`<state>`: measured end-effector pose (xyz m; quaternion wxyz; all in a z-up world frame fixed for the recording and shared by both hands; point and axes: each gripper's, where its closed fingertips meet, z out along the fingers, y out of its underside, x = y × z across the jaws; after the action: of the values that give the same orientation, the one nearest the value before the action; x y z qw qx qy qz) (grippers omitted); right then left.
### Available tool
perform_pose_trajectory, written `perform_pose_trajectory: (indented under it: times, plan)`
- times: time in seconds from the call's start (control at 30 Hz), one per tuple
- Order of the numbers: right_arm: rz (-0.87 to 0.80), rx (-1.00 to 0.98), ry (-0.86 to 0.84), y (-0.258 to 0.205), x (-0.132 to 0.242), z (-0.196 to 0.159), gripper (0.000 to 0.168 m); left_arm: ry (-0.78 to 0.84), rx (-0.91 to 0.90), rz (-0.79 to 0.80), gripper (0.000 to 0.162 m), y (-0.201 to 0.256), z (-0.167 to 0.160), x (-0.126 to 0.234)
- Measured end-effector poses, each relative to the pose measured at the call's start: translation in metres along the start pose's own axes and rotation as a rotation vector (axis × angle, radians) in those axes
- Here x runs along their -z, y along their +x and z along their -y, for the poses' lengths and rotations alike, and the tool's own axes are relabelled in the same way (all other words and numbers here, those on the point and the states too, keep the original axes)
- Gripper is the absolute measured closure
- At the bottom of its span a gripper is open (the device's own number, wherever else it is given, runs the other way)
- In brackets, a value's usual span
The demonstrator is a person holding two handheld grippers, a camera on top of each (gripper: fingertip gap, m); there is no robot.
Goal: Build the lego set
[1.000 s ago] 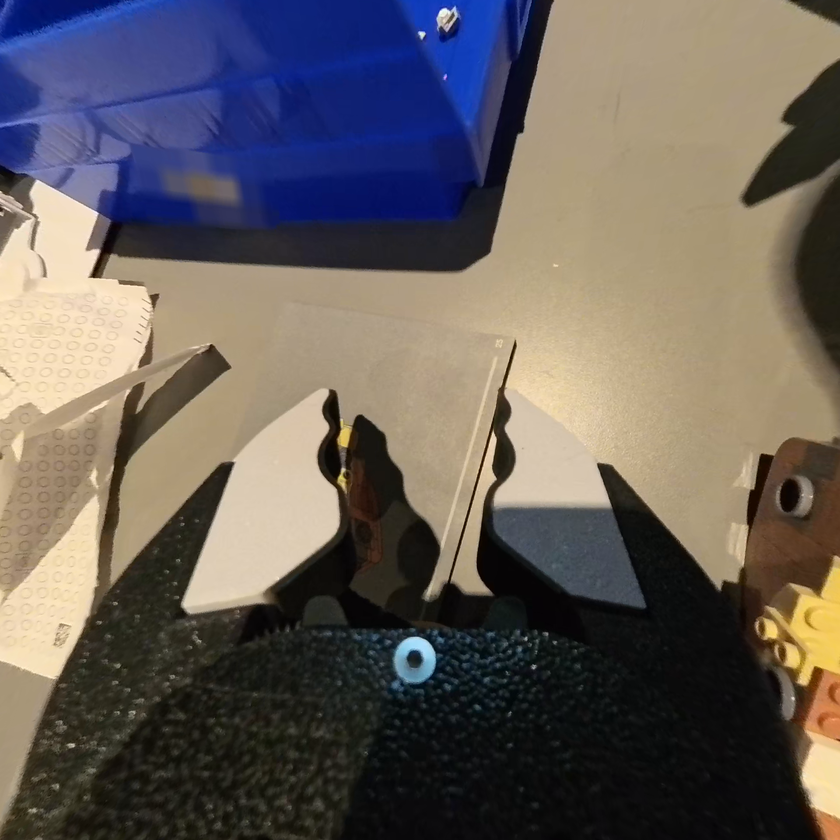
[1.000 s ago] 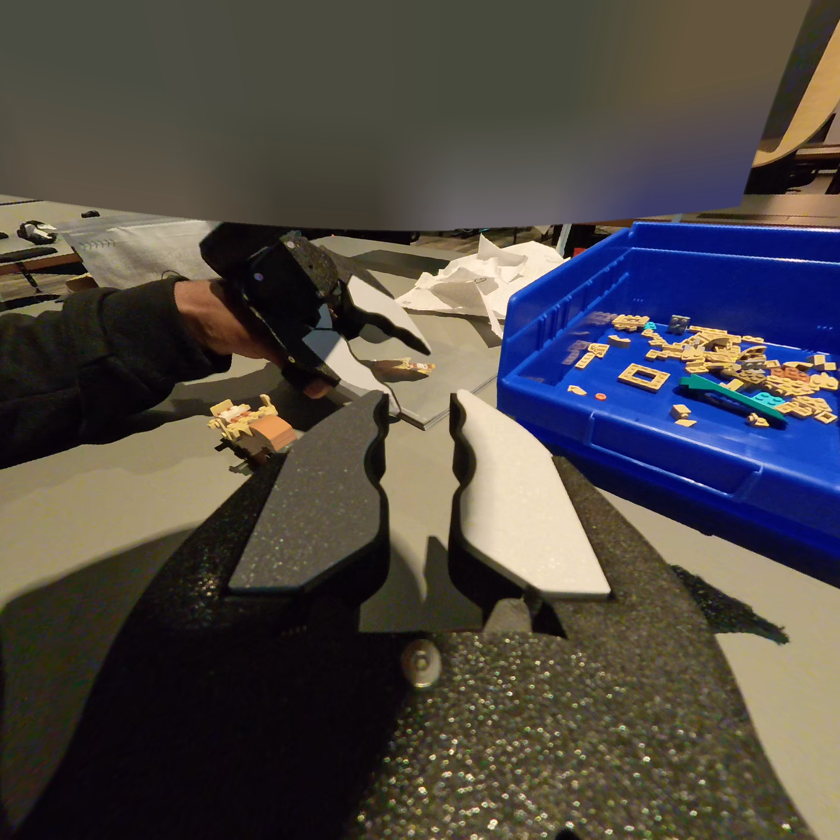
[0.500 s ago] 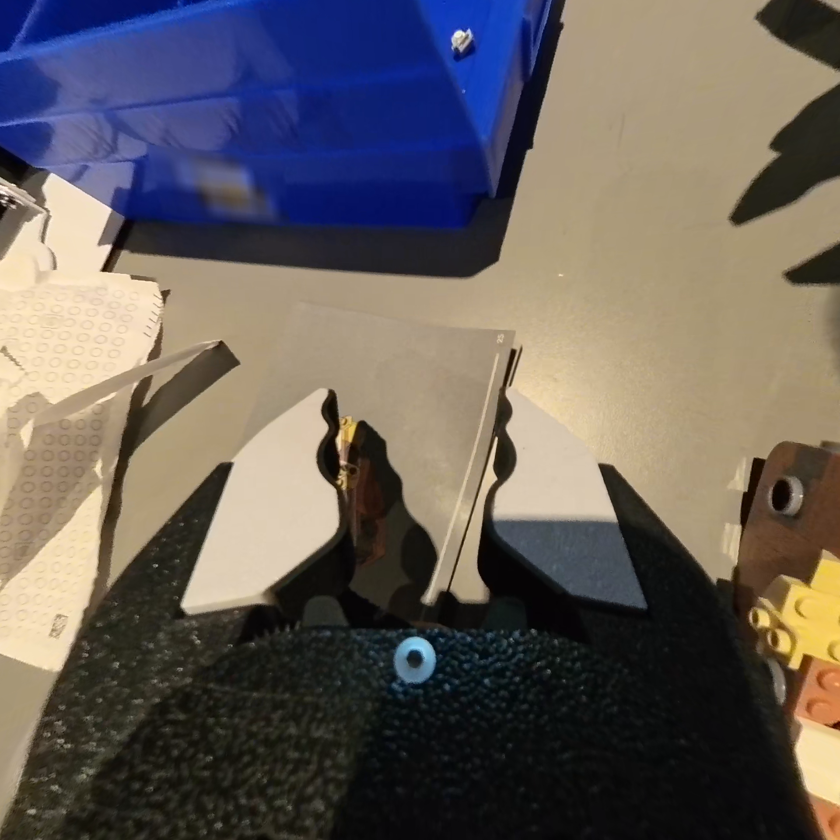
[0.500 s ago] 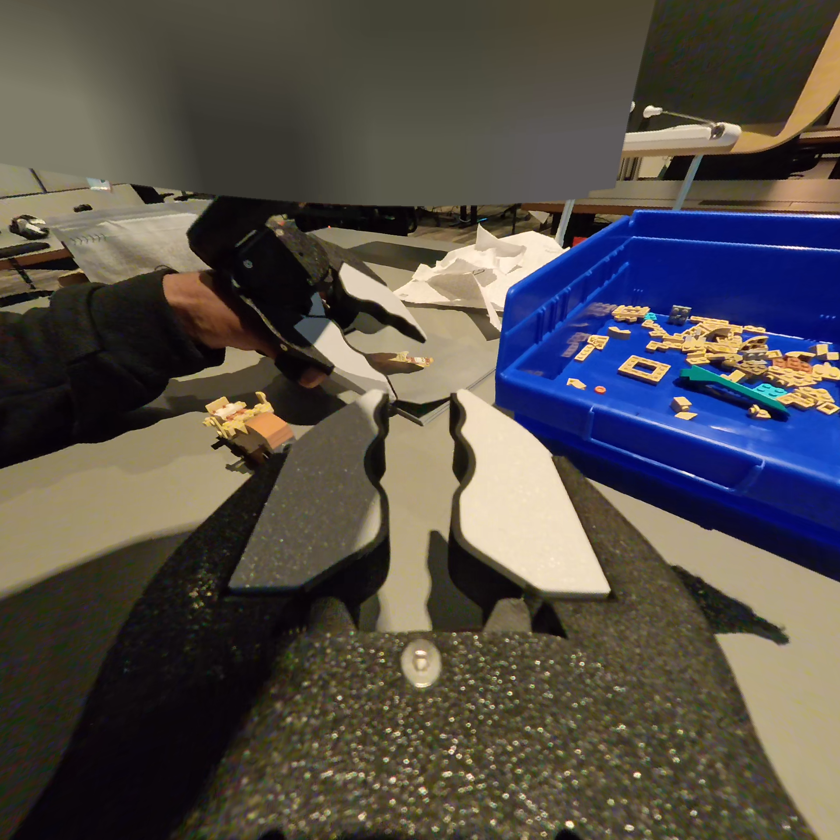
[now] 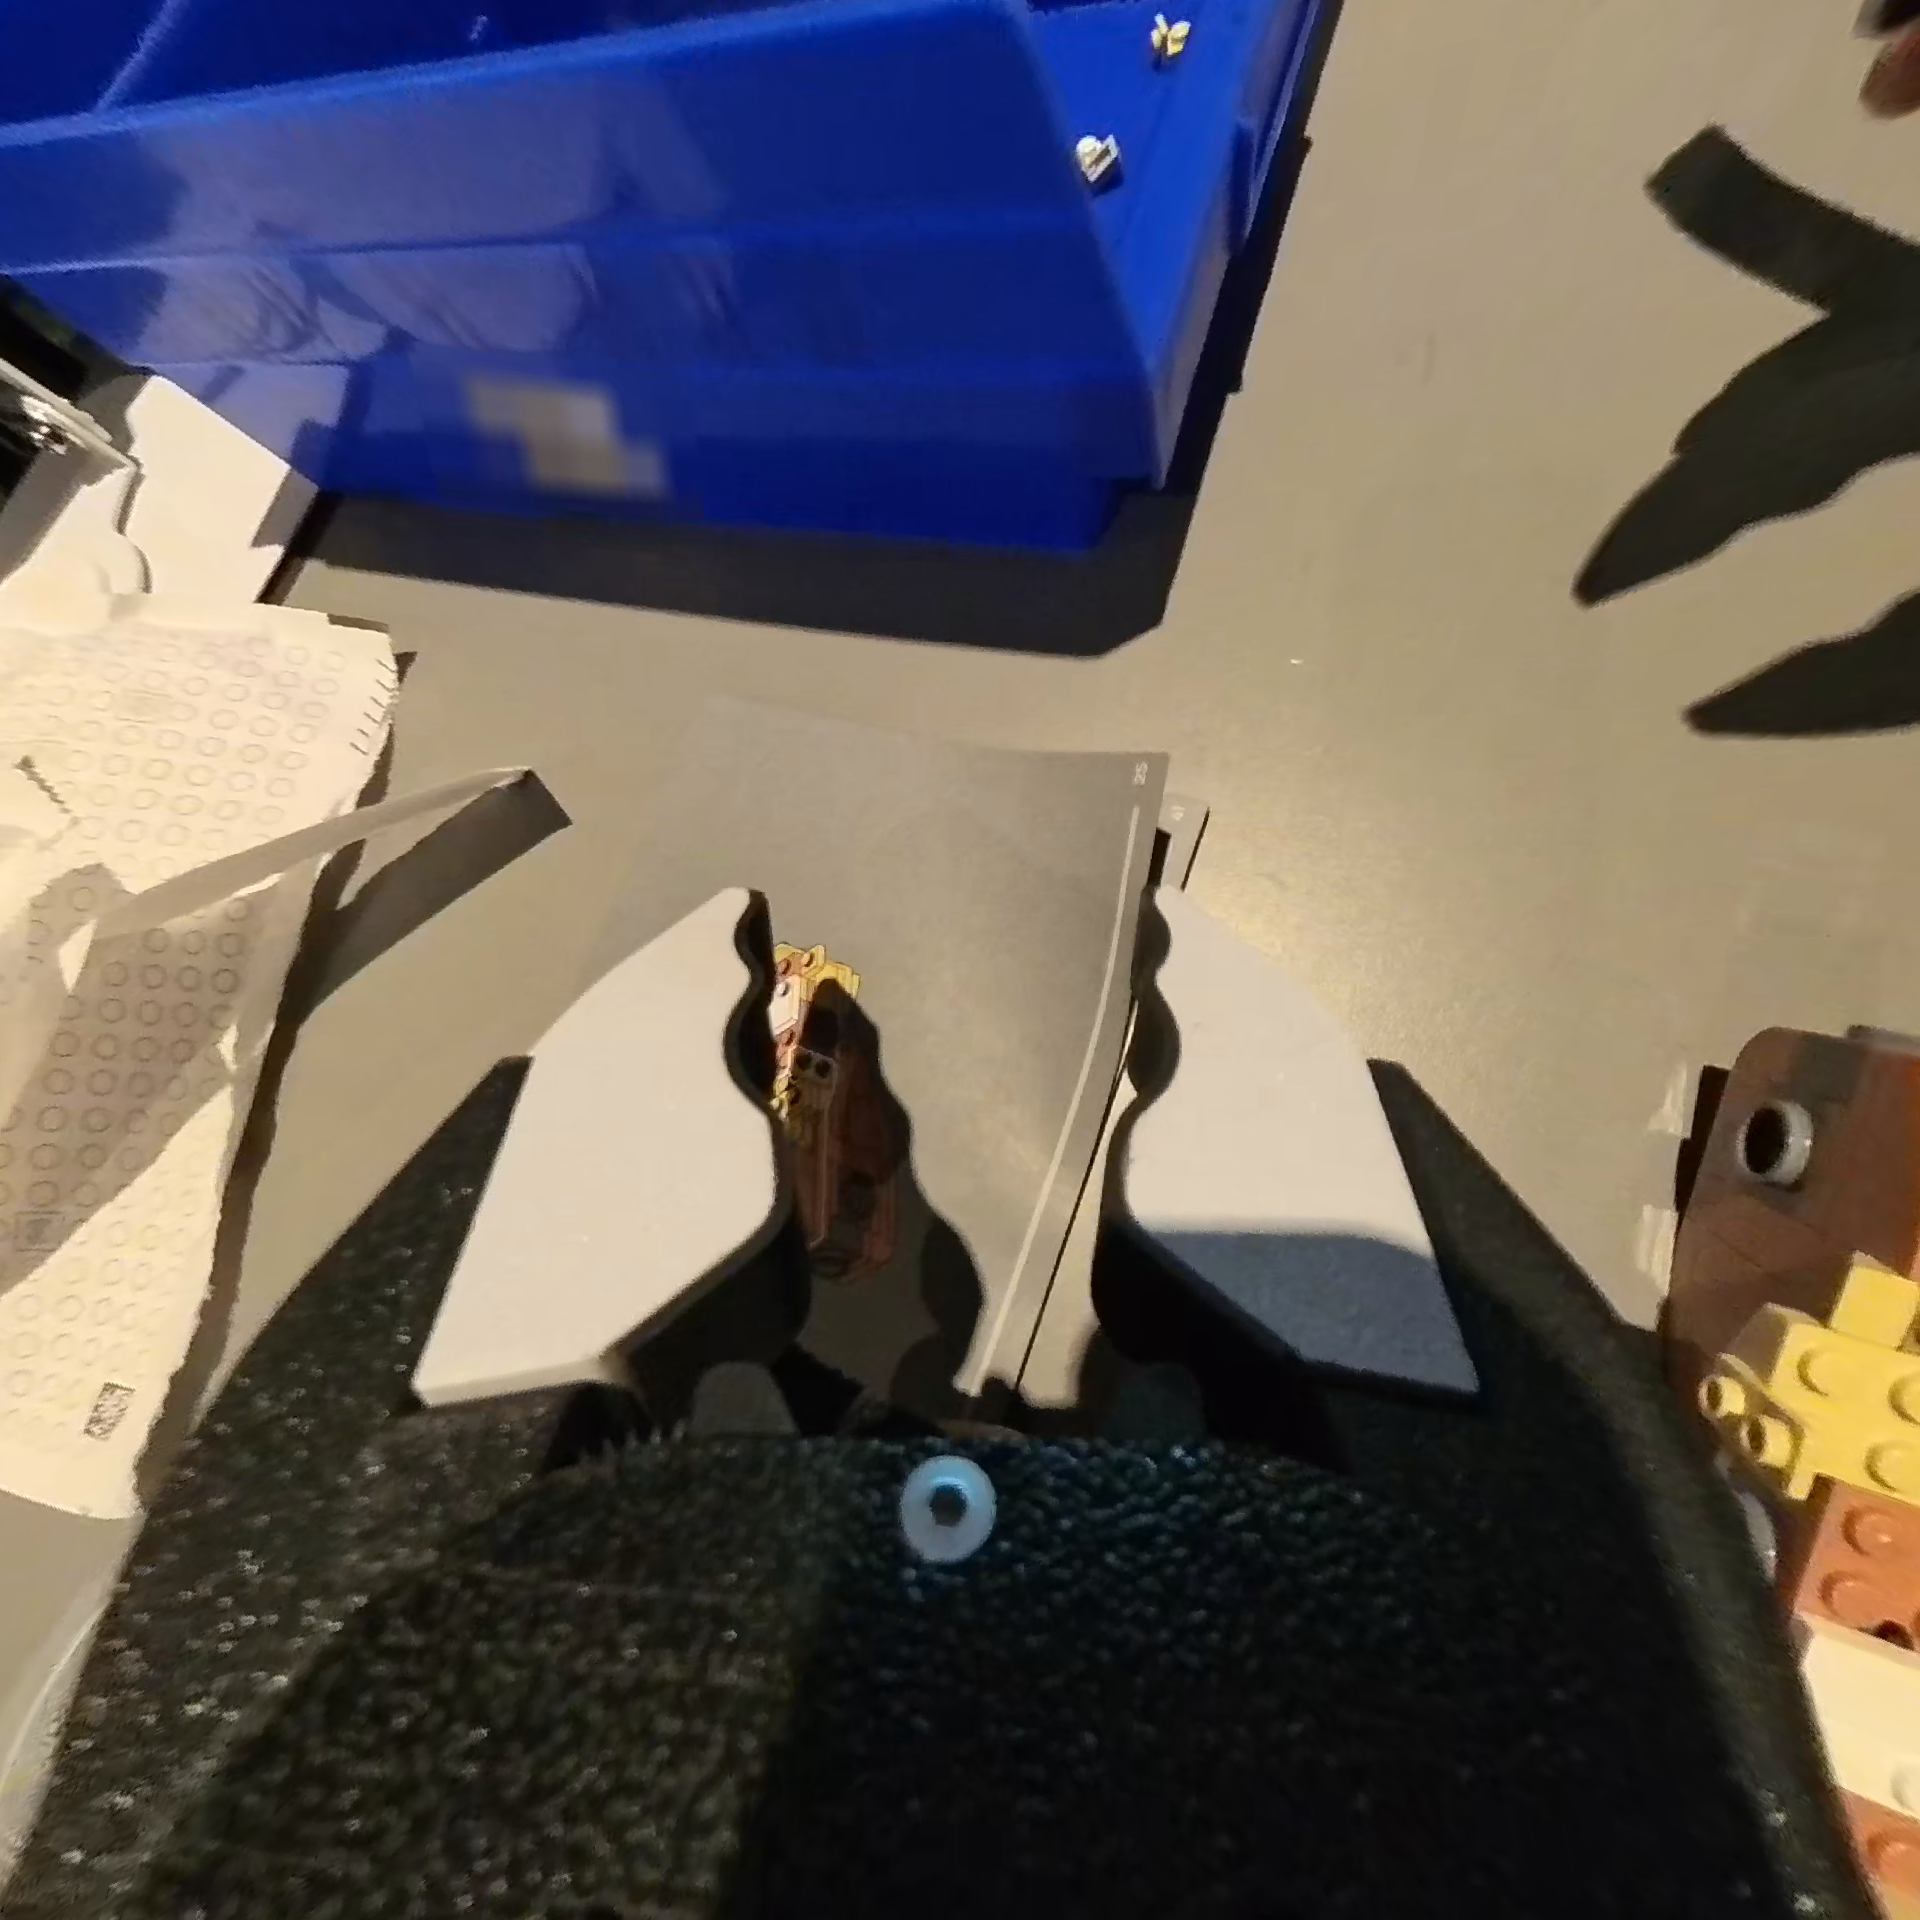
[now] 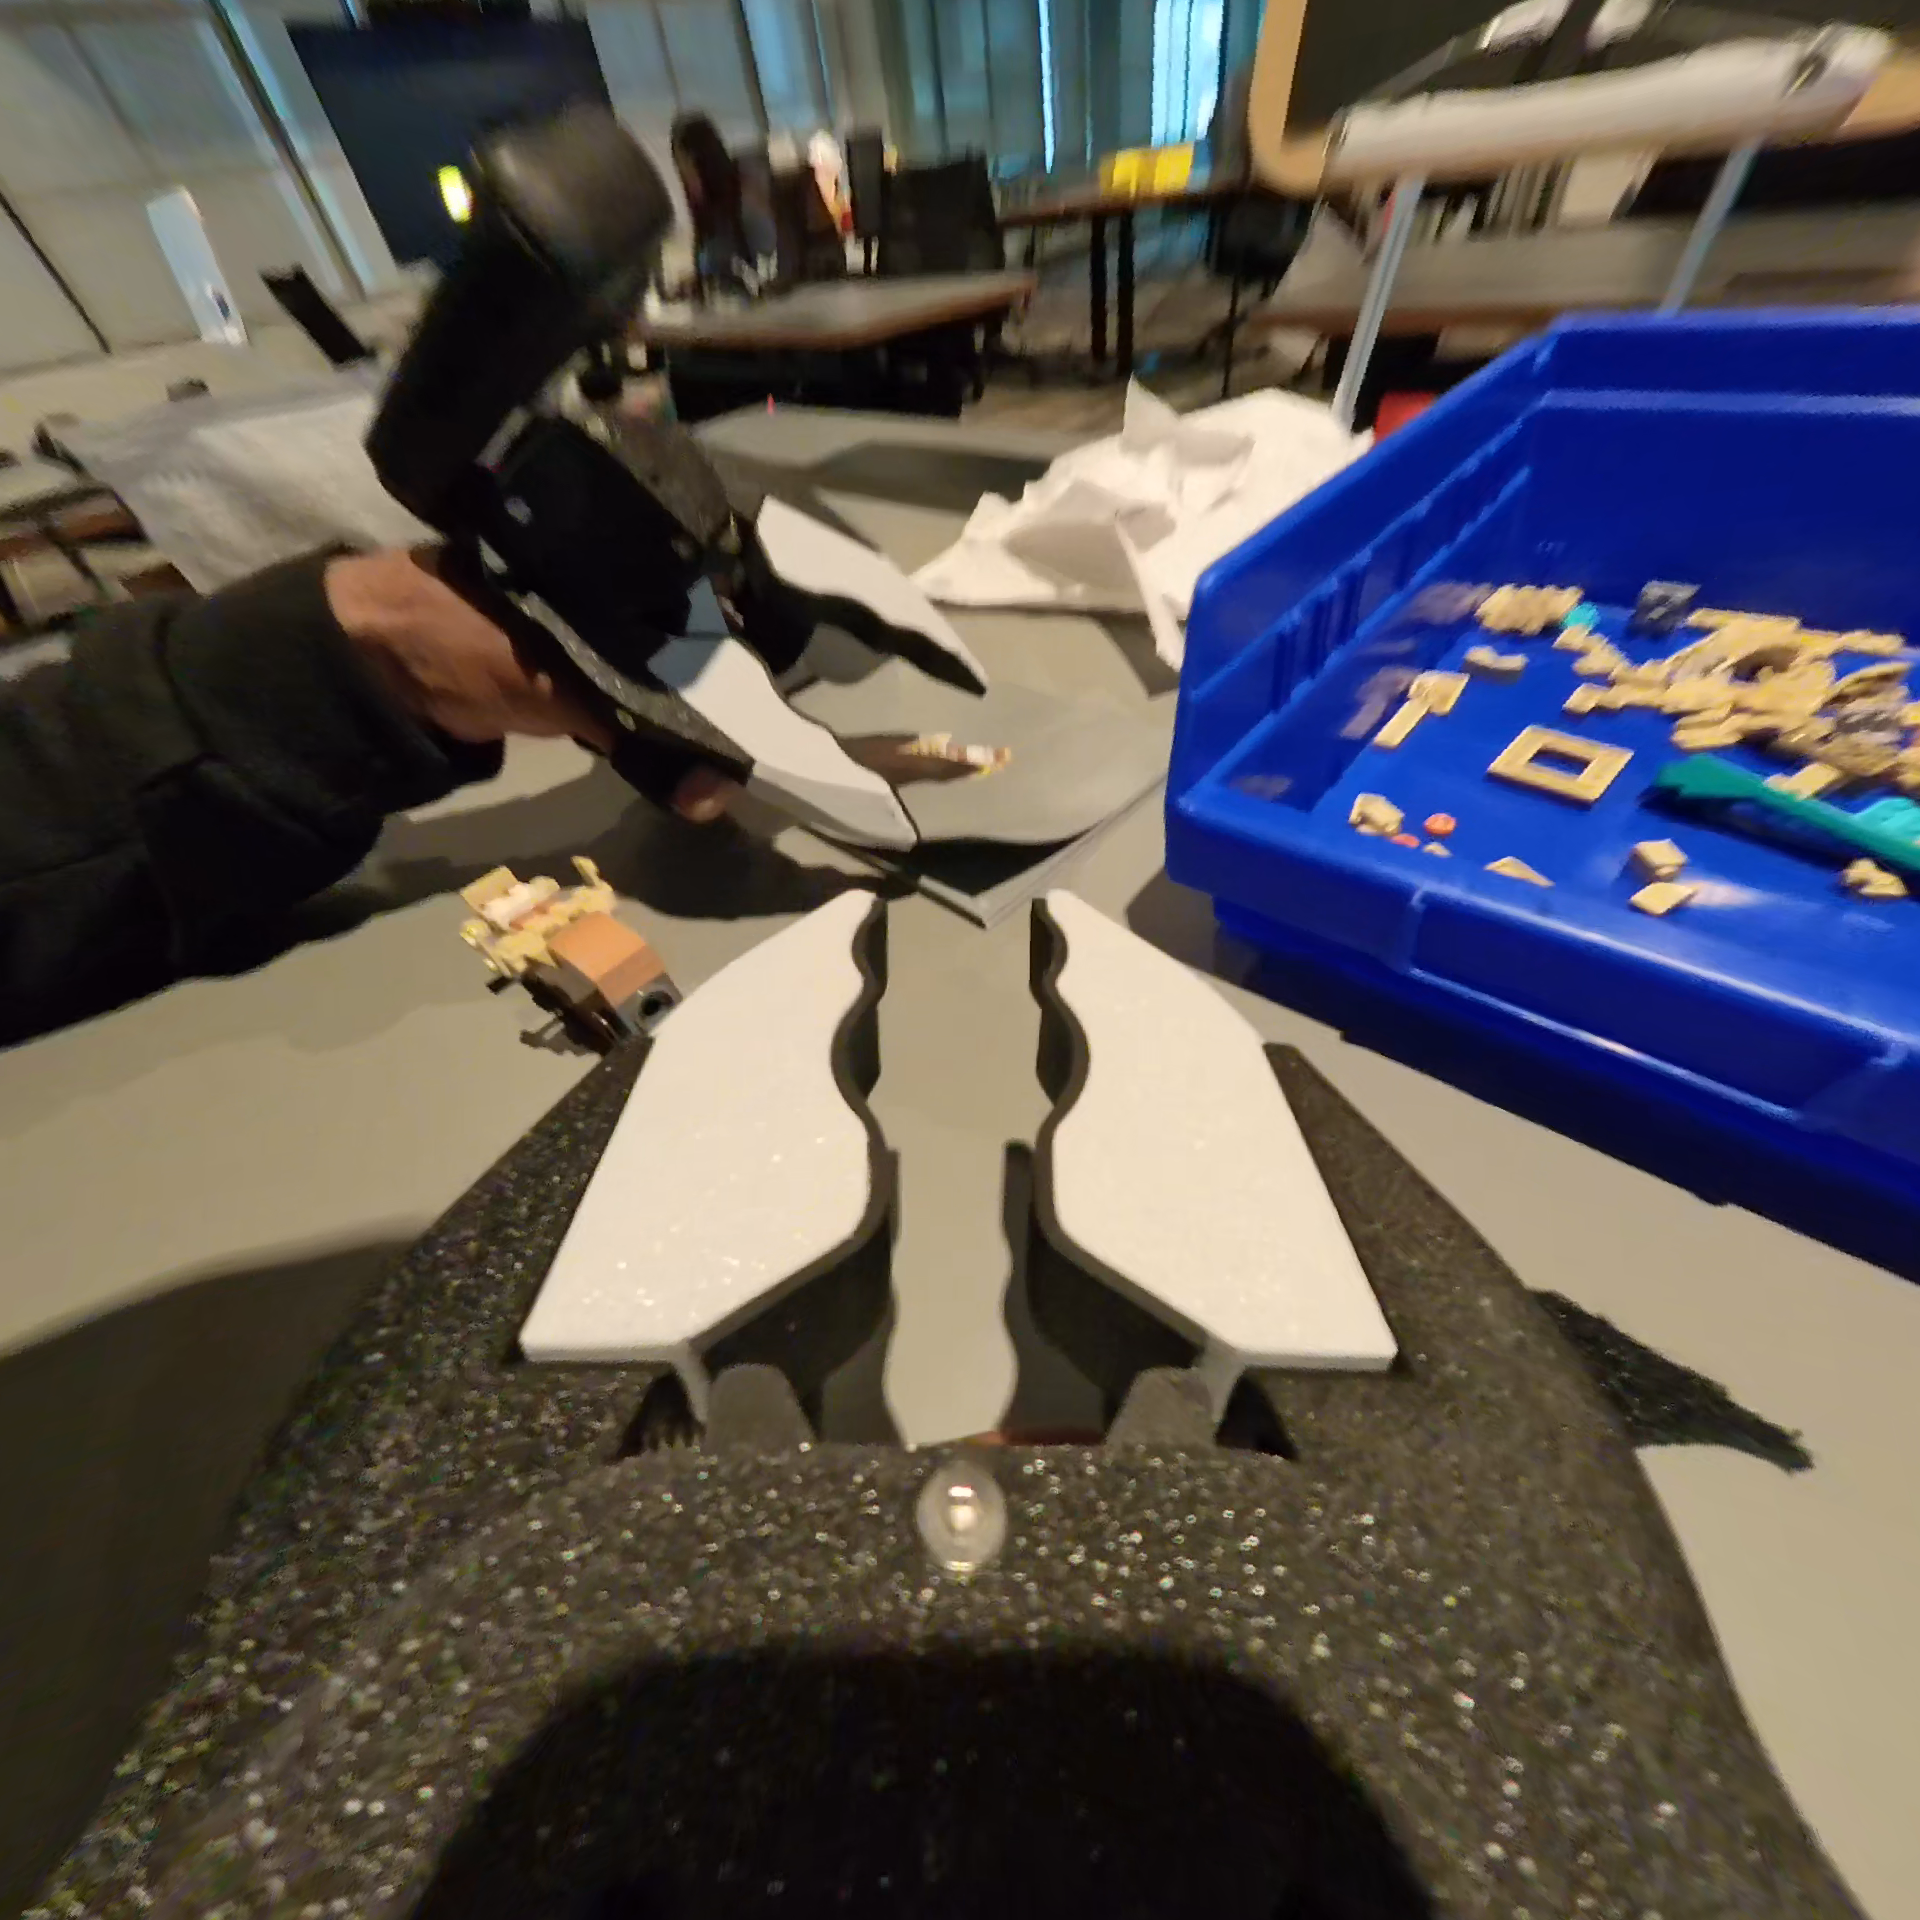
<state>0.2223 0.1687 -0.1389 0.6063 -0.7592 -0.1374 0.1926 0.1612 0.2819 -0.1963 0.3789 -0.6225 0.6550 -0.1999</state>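
the part-built lego model (image 6: 566, 961), a blocky cluster of brown, tan and yellow studded bricks, sat on the smooth grey table (image 6: 260, 1122), to the left of the right gripper and below the left one. in the left wrist view the same model (image 5: 1808, 1330) showed at the right edge, with a grey ring set in its dark brown side. just beyond it lay the glossy grey instruction booklet (image 5: 935, 904), flat, its open page bearing a printed picture of a model. the left gripper (image 5: 951, 914) hung over that booklet with its pale, wavy-edged fingers (image 5: 644, 1132) spread wide and nothing between them; a hand (image 6: 436, 655) in a dark sleeve held its black grainy body. the right gripper (image 6: 956, 914) hovered nearer, fingers (image 6: 1174, 1153) parted by a narrow gap, empty. to the right stood a blue plastic bin (image 6: 1351, 821) with ribbed walls, scattered with small tan pieces and a teal tool (image 6: 1787, 810). crumpled white paper bags (image 6: 1132, 509) lay farther off.
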Motion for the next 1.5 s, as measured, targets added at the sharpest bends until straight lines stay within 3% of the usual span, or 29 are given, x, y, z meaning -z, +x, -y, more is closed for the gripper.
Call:
perform_pose_trajectory:
  times: [0.1, 0.23, 0.37, 0.47, 0.63, 0.83, 1.5]
  plan:
    - [0.022, 0.081, -0.113, -0.001, -0.013, -0.011, 0.141, 0.004, 0.008, -0.009, 0.096, 0.0, 0.0, 0.0]
    - [0.069, 0.408, -0.312, -0.003, -0.029, -0.026, 0.136, -0.002, 0.009, -0.027, 0.096, 0.003, -0.003, -0.004]
    - [0.181, 0.712, -0.371, -0.006, -0.042, -0.03, 0.135, -0.017, -0.009, -0.029, 0.097, 0.005, -0.005, -0.005]
    - [0.299, 0.703, -0.383, -0.012, -0.05, -0.032, 0.135, -0.028, -0.025, -0.021, 0.097, 0.004, -0.006, -0.004]
    - [0.35, 0.665, -0.383, -0.012, -0.065, -0.039, 0.135, -0.034, -0.018, -0.013, 0.098, 0.001, -0.007, -0.005]
    - [0.348, 0.67, -0.426, -0.007, -0.07, -0.057, 0.139, -0.028, -0.024, -0.041, 0.098, 0.006, -0.005, -0.004]
    - [0.328, 0.643, -0.392, -0.002, -0.068, -0.055, 0.14, -0.074, -0.046, -0.044, 0.099, 0.009, -0.01, -0.008]
